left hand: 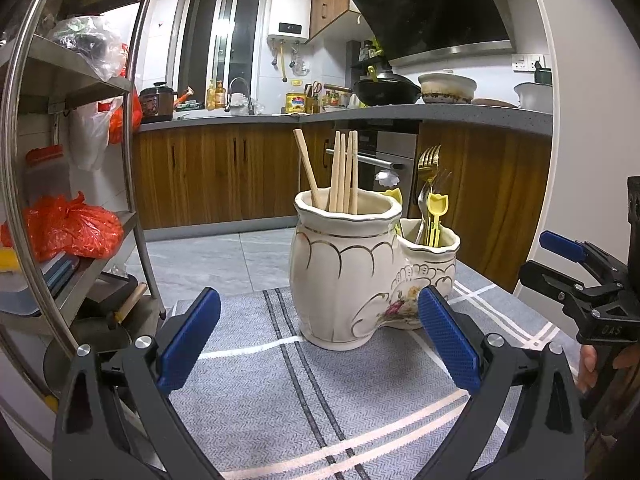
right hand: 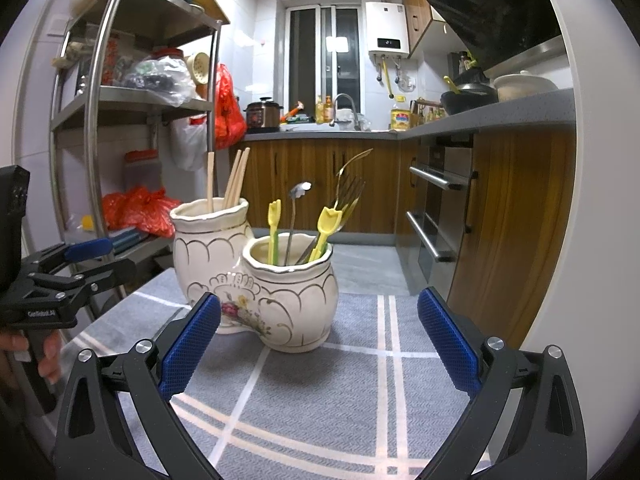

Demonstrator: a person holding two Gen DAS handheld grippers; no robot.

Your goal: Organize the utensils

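Observation:
A cream ceramic double utensil holder (left hand: 344, 280) (right hand: 280, 304) stands on a grey striped cloth (left hand: 256, 400) (right hand: 360, 392). Its taller pot holds several wooden chopsticks (left hand: 343, 172) (right hand: 236, 178). The lower pot holds gold and steel forks (left hand: 429, 164) (right hand: 349, 196), yellow picks (left hand: 437, 210) (right hand: 327, 220) and a spoon (right hand: 300, 190). My left gripper (left hand: 318, 316) is open and empty, a little short of the holder. My right gripper (right hand: 318, 320) is open and empty too, facing the lower pot. Each one shows at the edge of the other's view, the right gripper (left hand: 560, 260) and the left gripper (right hand: 88, 260).
A steel shelf rack (left hand: 132, 168) (right hand: 94, 128) with orange bags (left hand: 76, 228) stands left of the table. Wooden cabinets and an oven (right hand: 440, 208) run behind and to the right. A hand (right hand: 48, 356) holds the left gripper's handle.

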